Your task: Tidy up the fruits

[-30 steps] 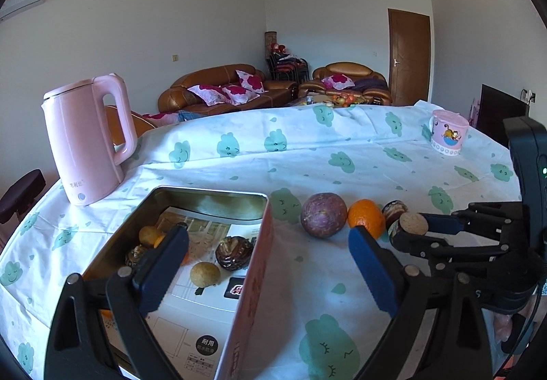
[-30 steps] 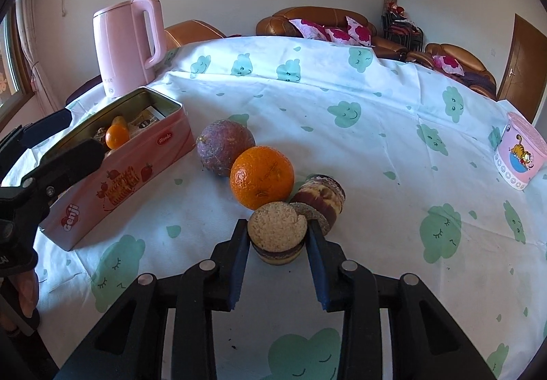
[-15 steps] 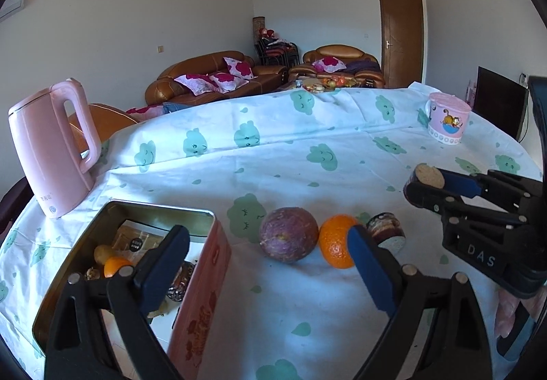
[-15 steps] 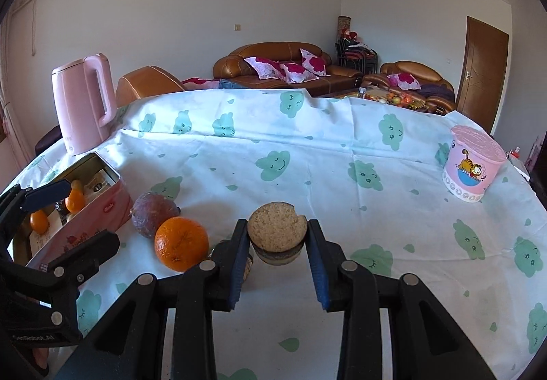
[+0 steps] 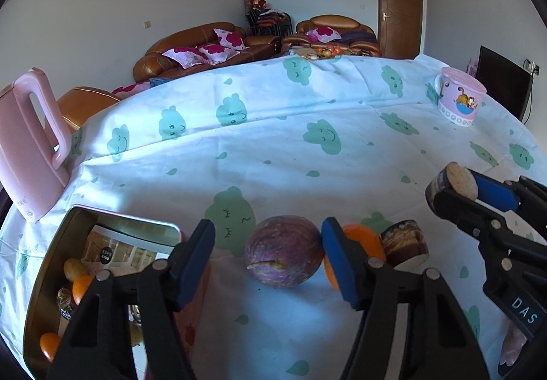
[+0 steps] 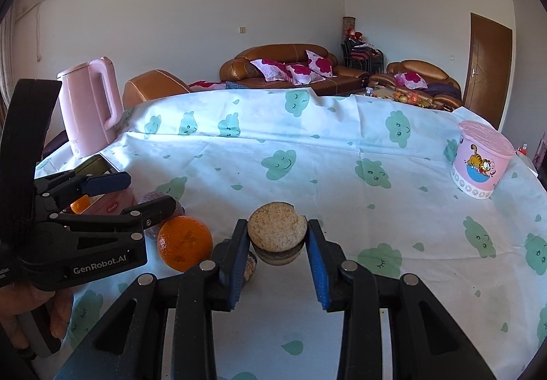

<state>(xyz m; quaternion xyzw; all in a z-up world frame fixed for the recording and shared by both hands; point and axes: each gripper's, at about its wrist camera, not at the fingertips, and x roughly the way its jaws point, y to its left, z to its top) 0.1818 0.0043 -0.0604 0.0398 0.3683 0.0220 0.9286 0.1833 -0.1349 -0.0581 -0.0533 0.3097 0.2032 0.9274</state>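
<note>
A purple round fruit (image 5: 283,250) lies on the cloth between the jaws of my left gripper (image 5: 270,260). The jaws are closing. The right pad is at the fruit's side; the left pad stands clear of it. Behind the right finger sit an orange (image 5: 362,239) and a brown cut fruit piece (image 5: 405,241). My right gripper (image 6: 277,243) is shut on a brown fruit half with a tan cut face (image 6: 277,233), held above the table. It also shows in the left wrist view as the fruit half (image 5: 451,180). The orange (image 6: 184,243) lies left of it.
An open pink tin (image 5: 44,263) holding several small fruits stands at the left, its side (image 6: 112,205) behind my left gripper (image 6: 147,193). A pink kettle (image 5: 30,147) is at the far left and a pink lidded cup (image 6: 482,161) at the far right. A hand holds the left gripper.
My left gripper swung from over the tin to the purple fruit and its jaws narrowed. My right gripper lifted the fruit half off the table, away from the orange.
</note>
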